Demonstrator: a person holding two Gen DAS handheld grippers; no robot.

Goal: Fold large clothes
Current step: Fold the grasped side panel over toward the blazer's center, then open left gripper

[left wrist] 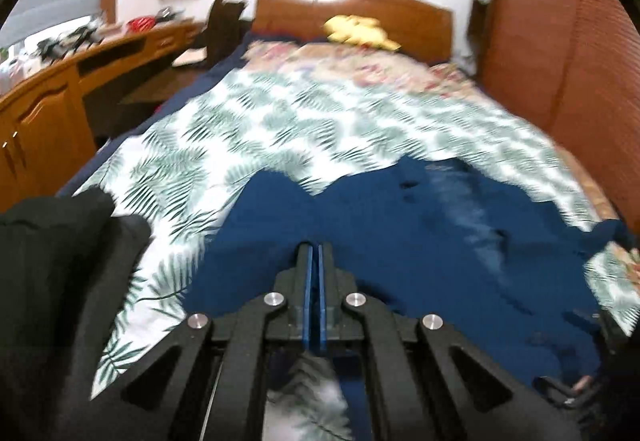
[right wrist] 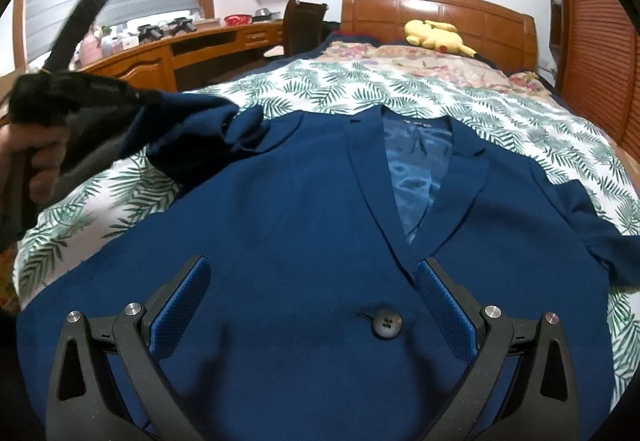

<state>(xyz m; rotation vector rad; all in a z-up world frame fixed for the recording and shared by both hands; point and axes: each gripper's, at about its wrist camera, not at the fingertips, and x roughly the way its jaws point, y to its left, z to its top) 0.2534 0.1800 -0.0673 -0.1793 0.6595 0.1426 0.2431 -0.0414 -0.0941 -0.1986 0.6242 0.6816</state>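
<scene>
A navy blue jacket (right wrist: 300,209) lies front up on the leaf-print bedspread (right wrist: 400,89), its lapels apart and shiny blue lining (right wrist: 416,169) showing. My right gripper (right wrist: 313,263) hovers open just above the jacket front, its blue pads either side of the dark button (right wrist: 386,323). A hand (right wrist: 36,157) at the left holds my left gripper (right wrist: 146,97), shut on the jacket's left sleeve (right wrist: 200,125), which is raised off the bed. In the blurred left wrist view the left gripper (left wrist: 316,249) has its pads pressed together over the jacket (left wrist: 400,241).
A yellow plush toy (right wrist: 436,35) lies by the wooden headboard (right wrist: 440,9). A wooden desk (right wrist: 160,57) with clutter and a dark chair (right wrist: 304,21) stand left of the bed. Louvred wooden doors (right wrist: 596,61) line the right side. Something dark (left wrist: 60,241) fills the left wrist view's left edge.
</scene>
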